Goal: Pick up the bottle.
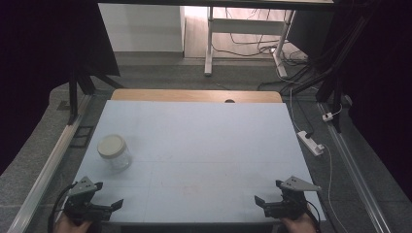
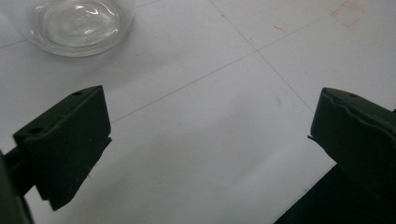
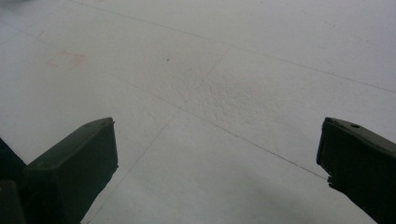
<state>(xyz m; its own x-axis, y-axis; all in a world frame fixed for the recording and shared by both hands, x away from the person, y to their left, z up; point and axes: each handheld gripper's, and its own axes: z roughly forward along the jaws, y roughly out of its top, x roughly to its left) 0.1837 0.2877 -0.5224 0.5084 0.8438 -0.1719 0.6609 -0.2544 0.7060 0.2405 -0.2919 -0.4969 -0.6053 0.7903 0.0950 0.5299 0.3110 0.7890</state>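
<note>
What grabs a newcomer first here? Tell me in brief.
The clear glass jar with its pale lid stands alone on the left of the light blue table. At the near edge, the left gripper and right gripper wait at opposite corners, jaws wide apart and holding nothing.

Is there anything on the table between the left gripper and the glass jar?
No. In the high view, bare table separates the left gripper from the jar.

lidded jar (image 1: 114, 151) left, mat (image 1: 204, 141) otherwise open
</note>
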